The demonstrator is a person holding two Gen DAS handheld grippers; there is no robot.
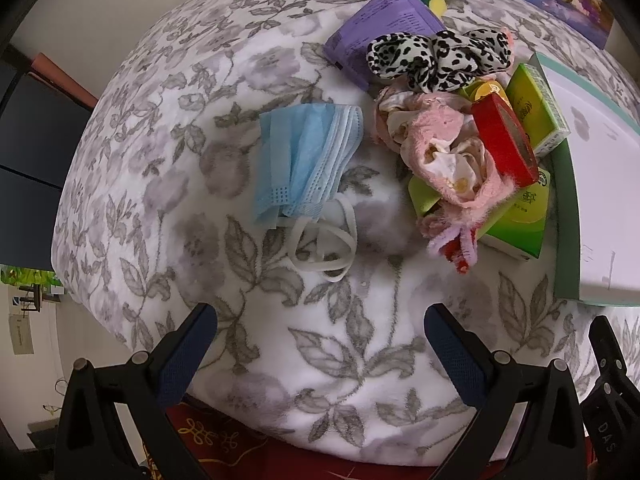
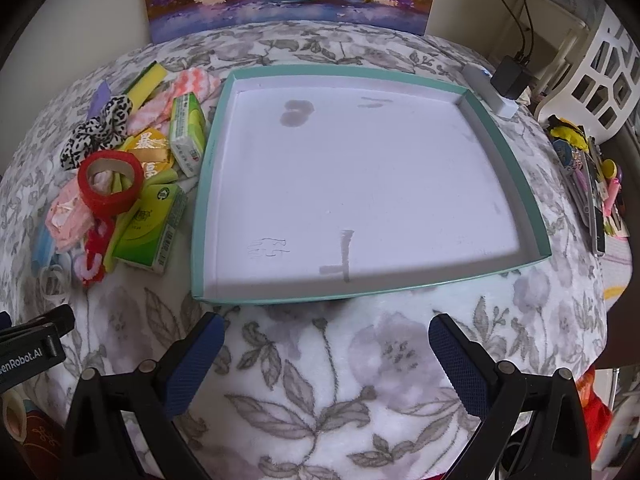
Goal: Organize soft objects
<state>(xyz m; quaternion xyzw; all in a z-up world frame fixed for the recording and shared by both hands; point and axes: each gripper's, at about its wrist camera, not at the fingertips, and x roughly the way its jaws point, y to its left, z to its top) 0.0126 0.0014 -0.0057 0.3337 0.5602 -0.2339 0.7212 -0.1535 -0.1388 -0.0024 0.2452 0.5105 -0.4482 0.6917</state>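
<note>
Left wrist: tool (image 1: 320, 344) wide, empty.

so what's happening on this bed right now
A person holds two grippers, both open and empty, above a floral blanket. The left gripper faces a blue face mask lying apart from a pile holding a leopard scrunchie, pink cloth and red tape roll. The right gripper faces the teal tray, which holds nothing yet. Sorting hasn't begun.
</note>
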